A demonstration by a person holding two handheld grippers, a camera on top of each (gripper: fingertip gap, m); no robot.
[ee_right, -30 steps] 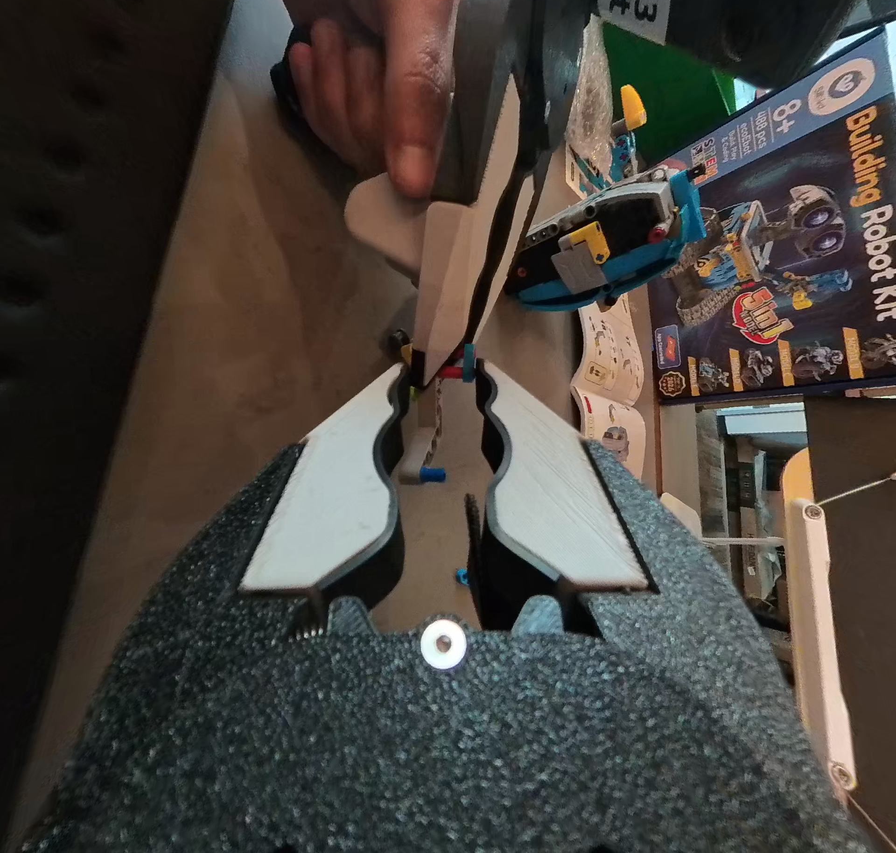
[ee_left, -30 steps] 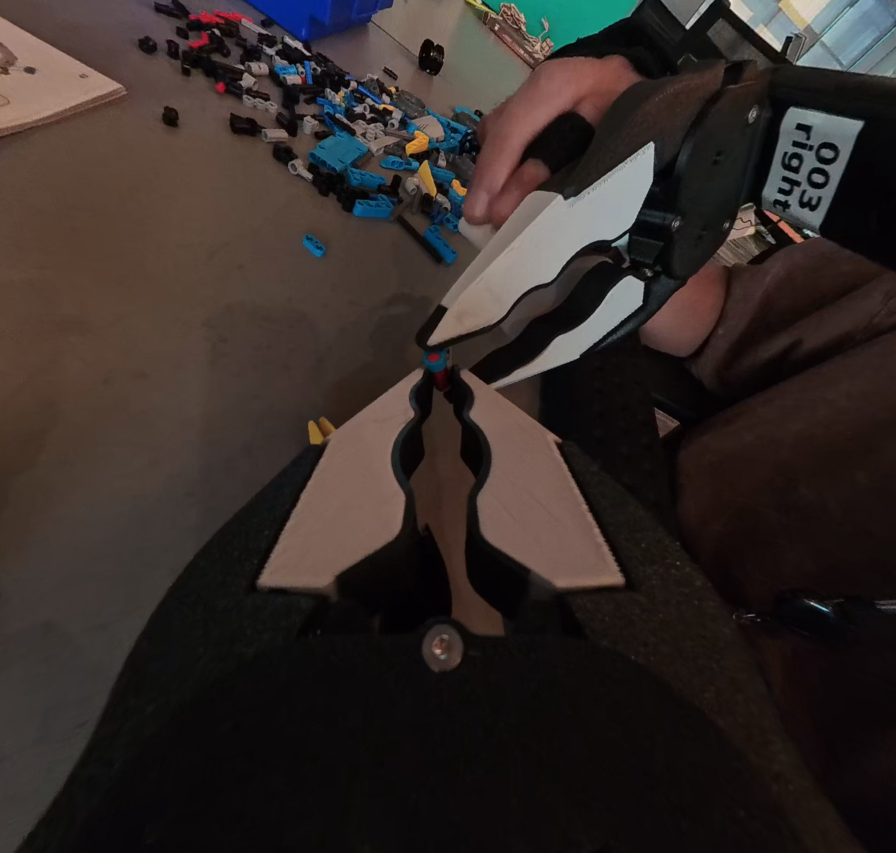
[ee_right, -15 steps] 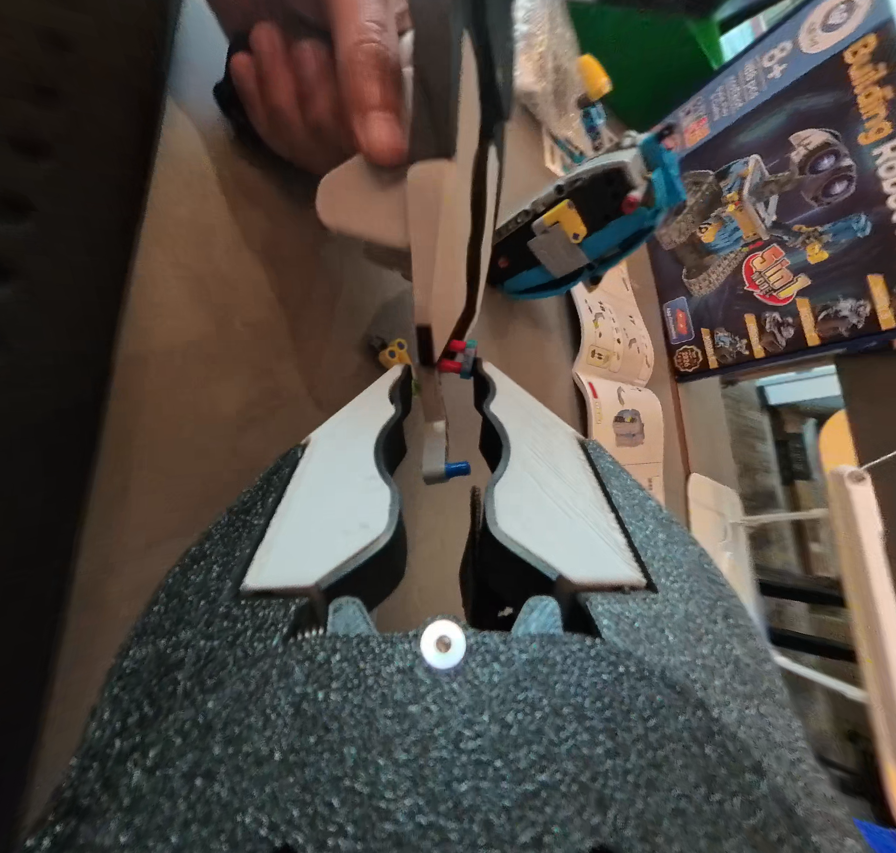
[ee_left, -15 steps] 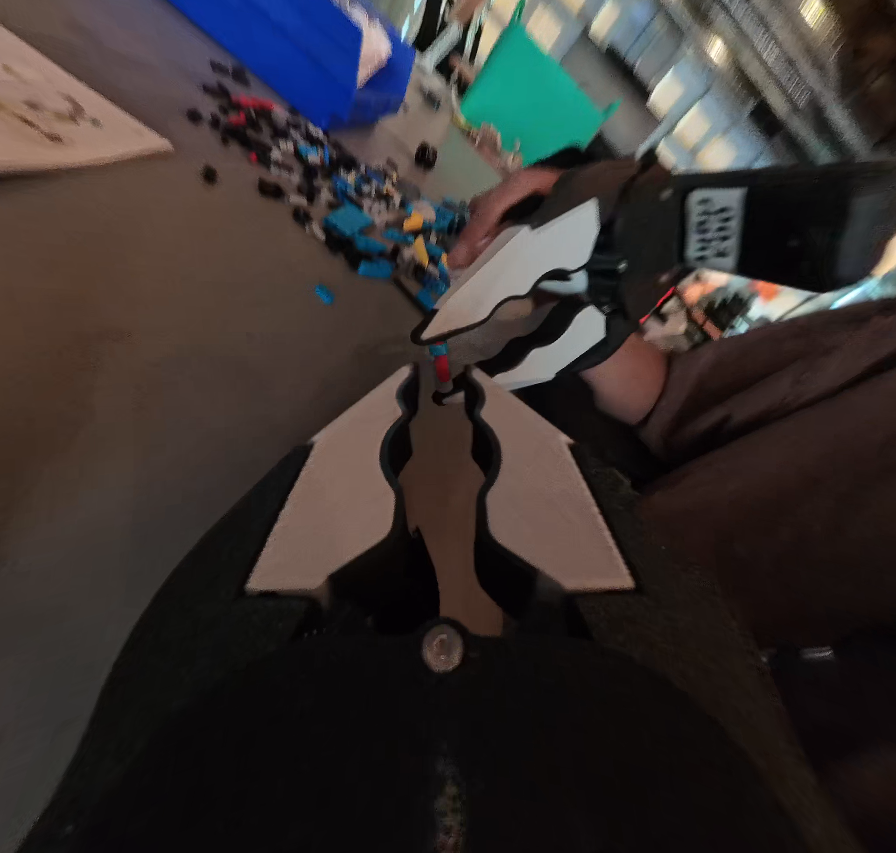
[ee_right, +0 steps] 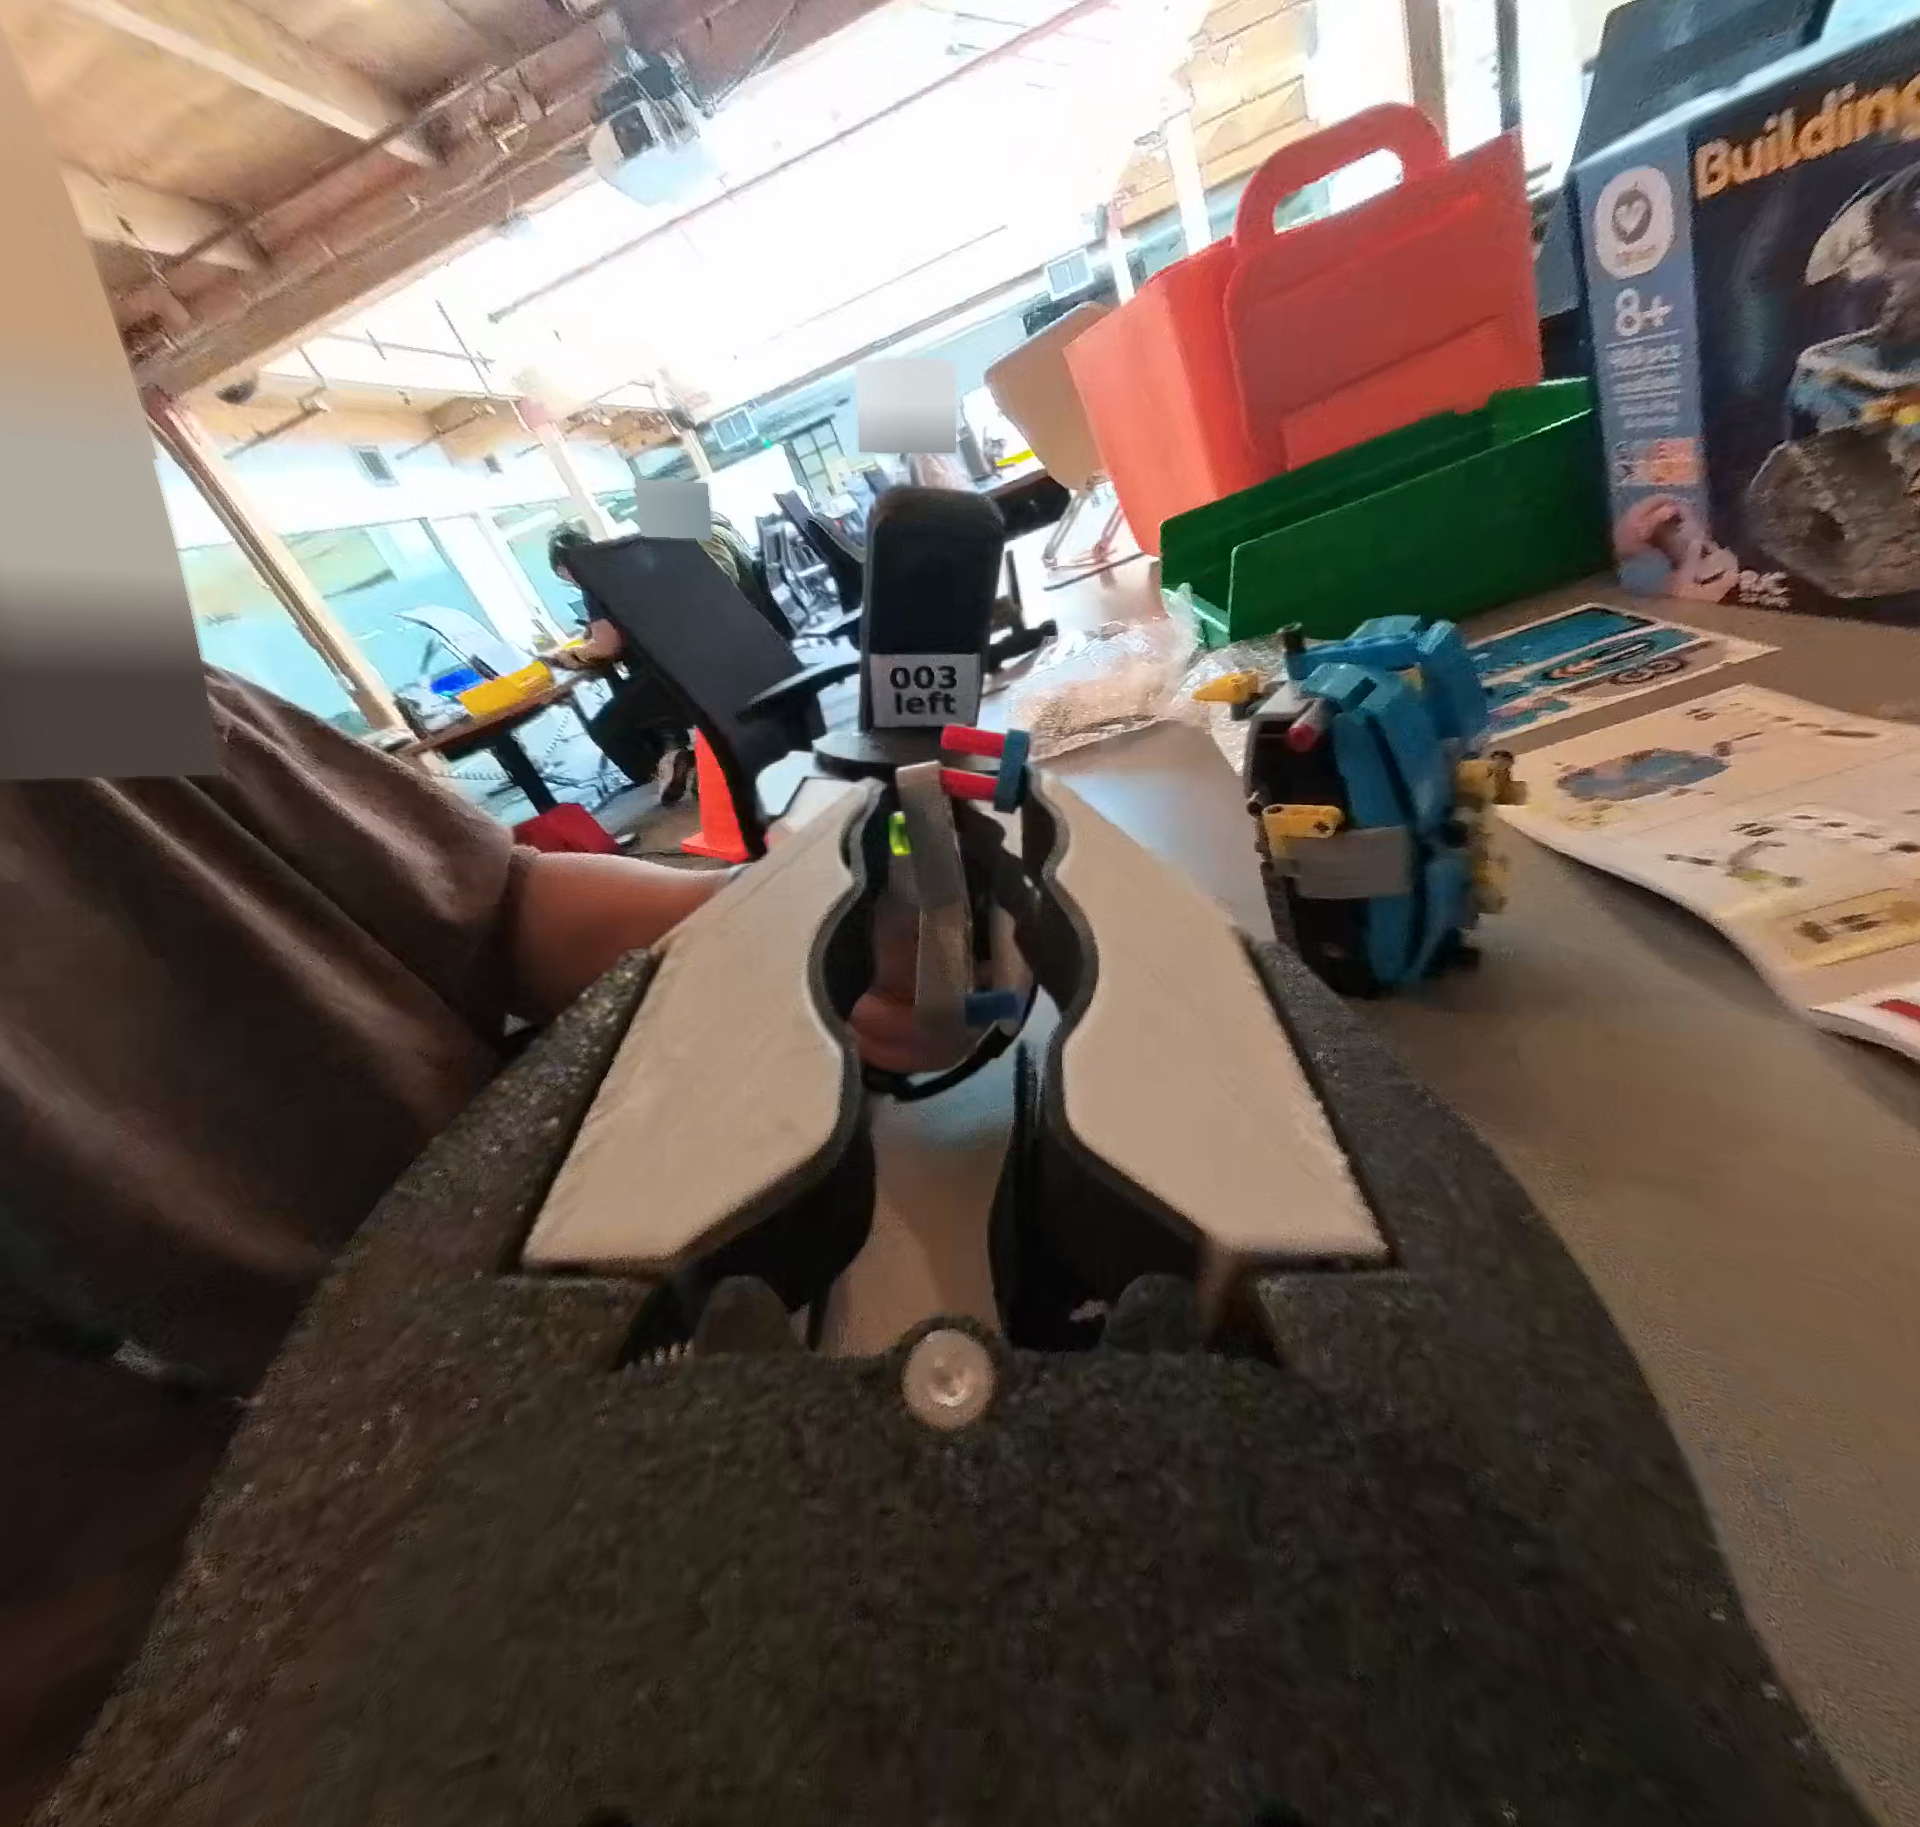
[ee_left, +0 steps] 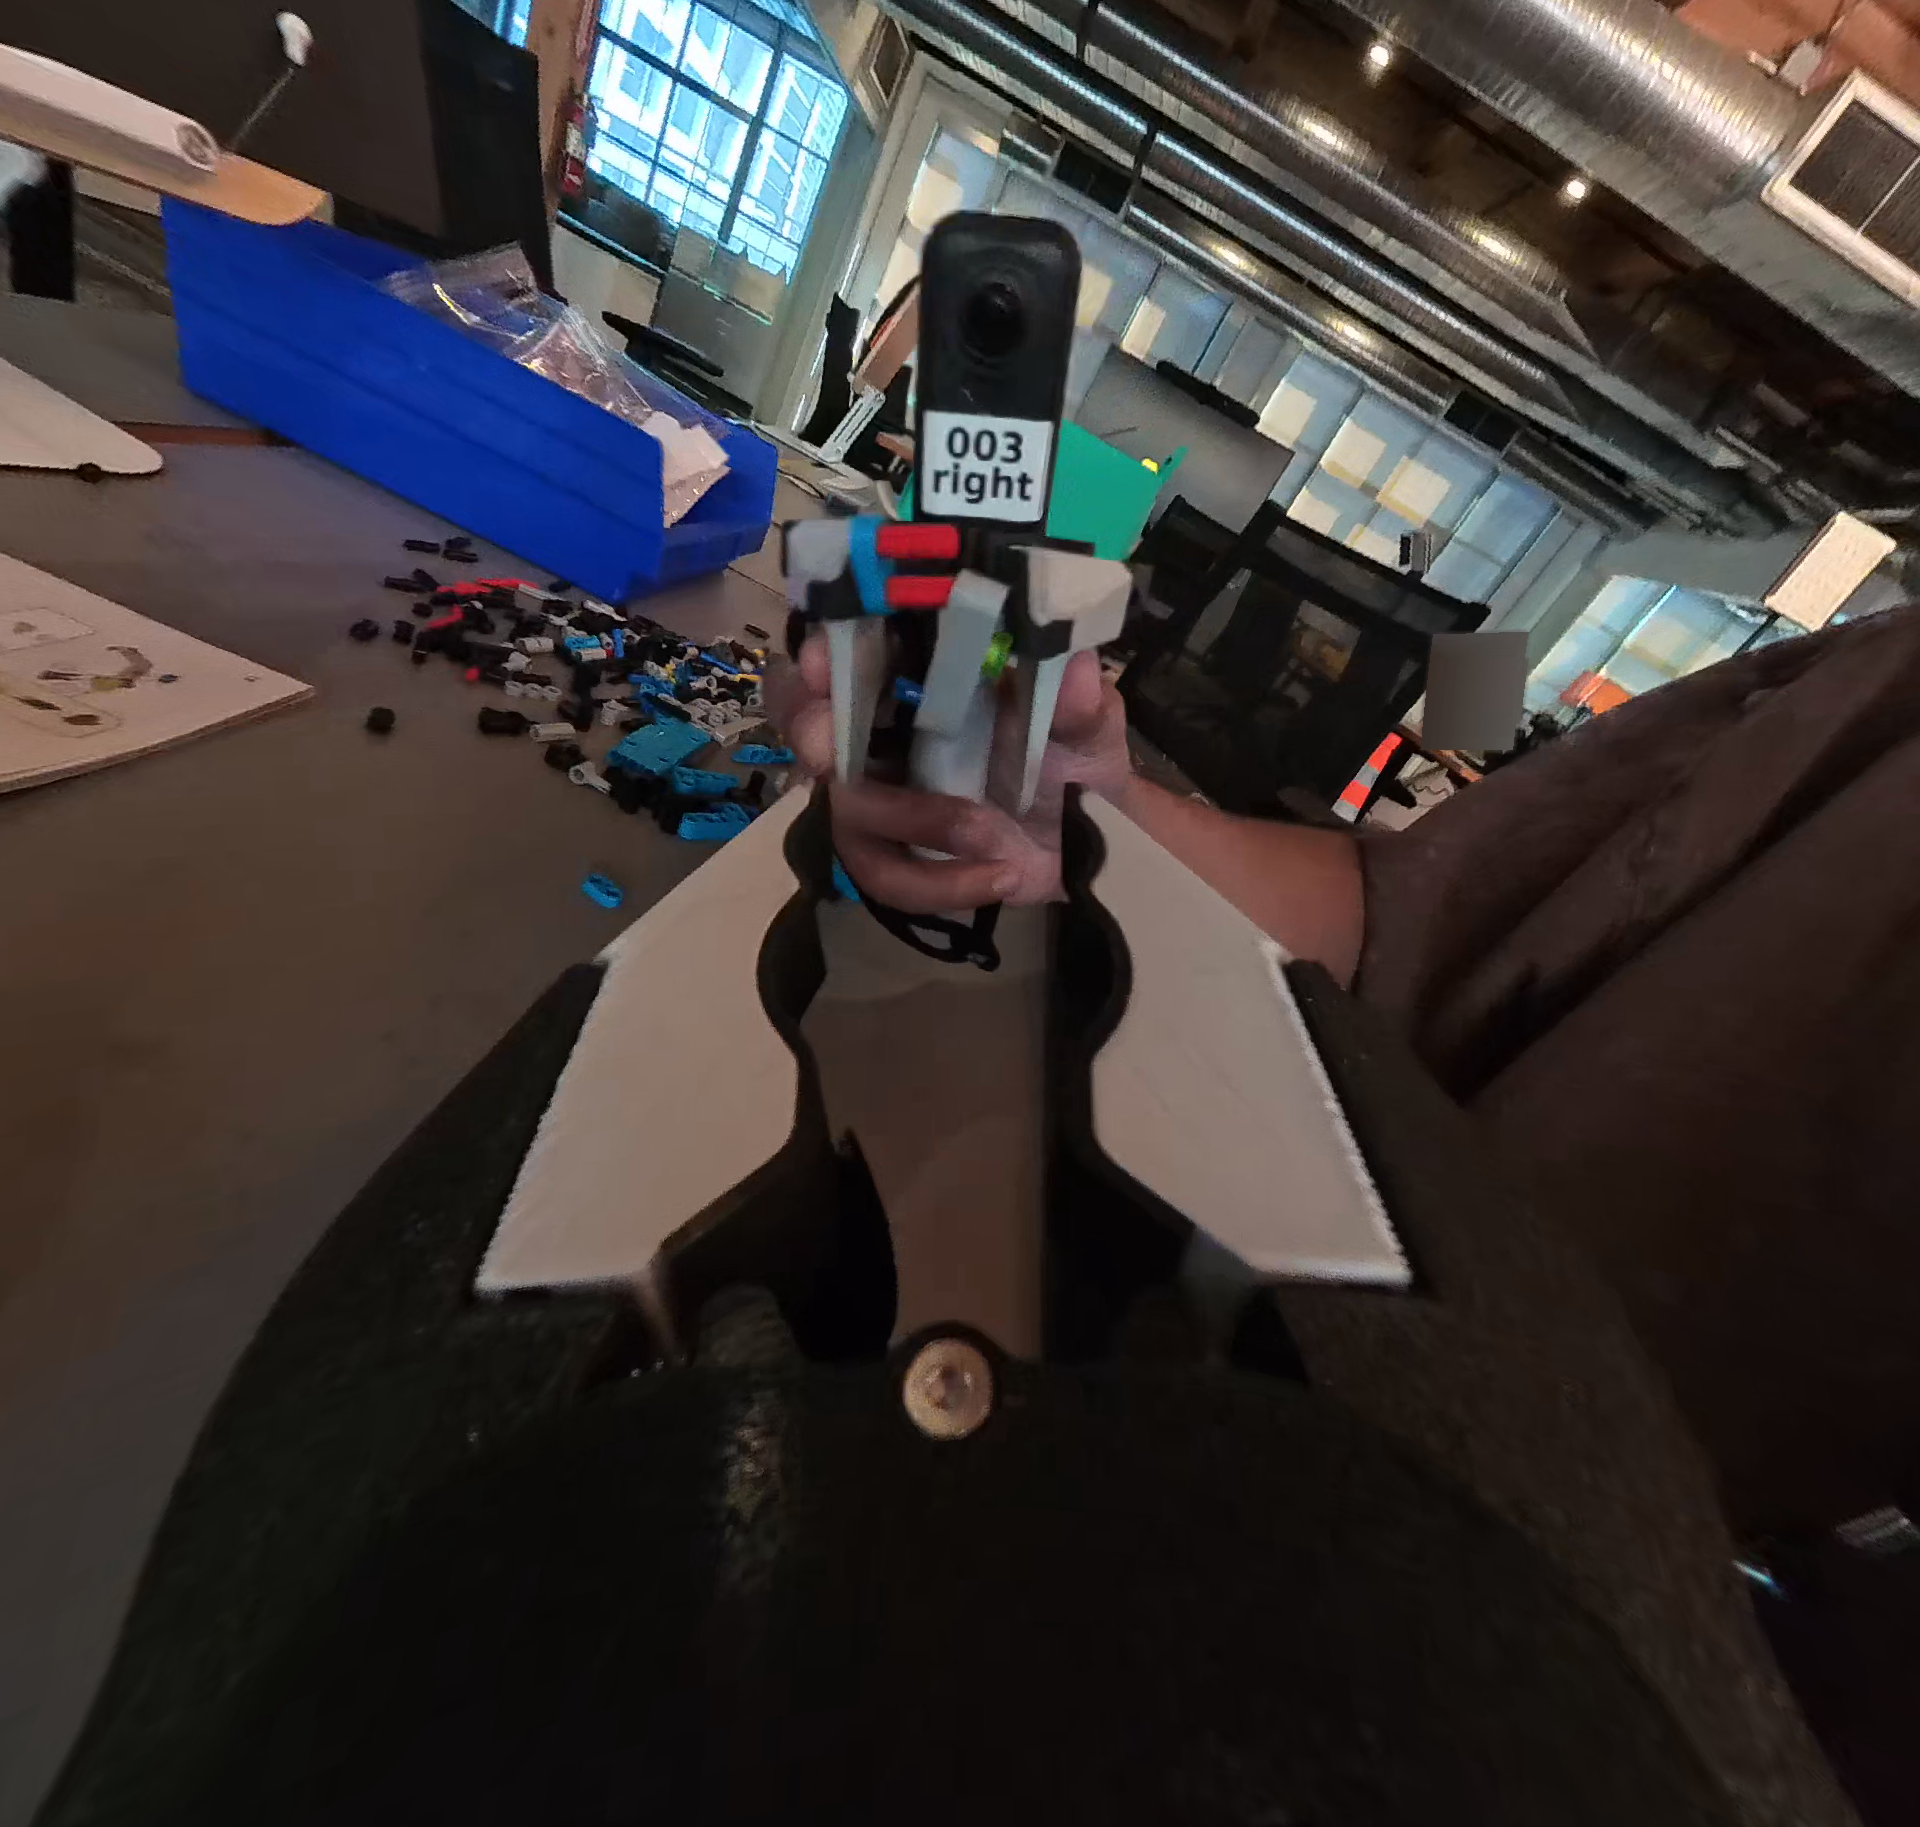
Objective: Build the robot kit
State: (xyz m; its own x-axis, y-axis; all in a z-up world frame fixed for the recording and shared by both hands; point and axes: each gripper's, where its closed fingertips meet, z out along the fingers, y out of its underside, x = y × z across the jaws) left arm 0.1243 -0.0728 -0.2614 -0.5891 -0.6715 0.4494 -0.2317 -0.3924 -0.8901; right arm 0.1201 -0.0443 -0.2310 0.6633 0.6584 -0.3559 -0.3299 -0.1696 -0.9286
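Note:
My right gripper (ee_right: 951,811) is shut on a small assembly: a grey beam (ee_right: 940,925) with two red pins (ee_right: 971,761), a blue connector (ee_right: 1010,769) and a blue pin lower down. In the left wrist view the right gripper (ee_left: 935,788) faces the camera head-on, held by a hand, with the grey beam (ee_left: 956,707) and red pins (ee_left: 920,564) between its fingers. My left gripper (ee_left: 940,821) is open and empty, its tips just short of the right gripper's tips. Both are lifted above the table.
A pile of loose pieces (ee_left: 623,665) lies before a blue bin (ee_left: 416,406), with an instruction sheet (ee_left: 94,676) at the left. A blue-and-black built model (ee_right: 1361,811), a booklet (ee_right: 1714,842), a green bin (ee_right: 1392,551), a red case (ee_right: 1309,323) and a printed box (ee_right: 1787,302) stand to the right. The tips of both grippers are at nearly the same place.
Both grippers swung up from the table and now face each other. My left gripper opened and let go of the red-pin piece, which now sits on the beam in my right gripper.

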